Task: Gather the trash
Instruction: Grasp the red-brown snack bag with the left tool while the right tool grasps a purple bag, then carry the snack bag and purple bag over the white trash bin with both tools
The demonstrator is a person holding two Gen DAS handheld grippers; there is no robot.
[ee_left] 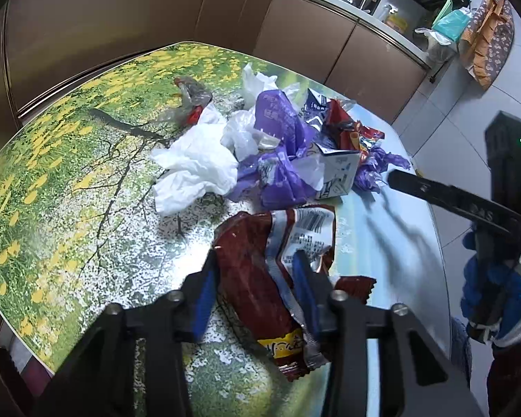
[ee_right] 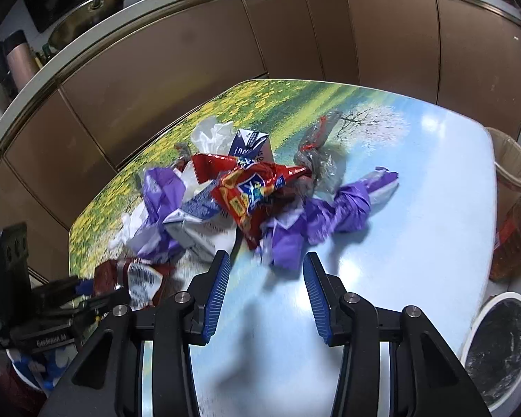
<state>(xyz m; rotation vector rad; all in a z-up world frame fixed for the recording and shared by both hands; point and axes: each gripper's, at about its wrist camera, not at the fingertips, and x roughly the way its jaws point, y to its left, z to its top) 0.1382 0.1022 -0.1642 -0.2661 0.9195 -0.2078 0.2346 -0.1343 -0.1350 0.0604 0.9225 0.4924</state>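
Note:
A dark red snack wrapper (ee_left: 253, 264) lies on the printed table (ee_left: 69, 160) between the fingers of my left gripper (ee_left: 257, 271), which straddles it with jaws still apart. It also shows in the right wrist view (ee_right: 135, 278). Behind it sits a pile of trash: white tissue (ee_left: 198, 170), purple plastic bags (ee_left: 278, 139), a small carton (ee_left: 340, 173), and a bright red snack bag (ee_right: 250, 187). My right gripper (ee_right: 265, 278) is open and empty above the bare table, just short of a purple bag (ee_right: 330, 215).
A white bin with a black liner (ee_right: 500, 351) stands on the floor right of the table, beside a wicker basket (ee_right: 510, 160) and an amber bottle (ee_right: 514, 239). Brown kitchen cabinets (ee_right: 191, 55) curve behind the table. A clear crumpled bag (ee_left: 191, 97) lies apart from the pile.

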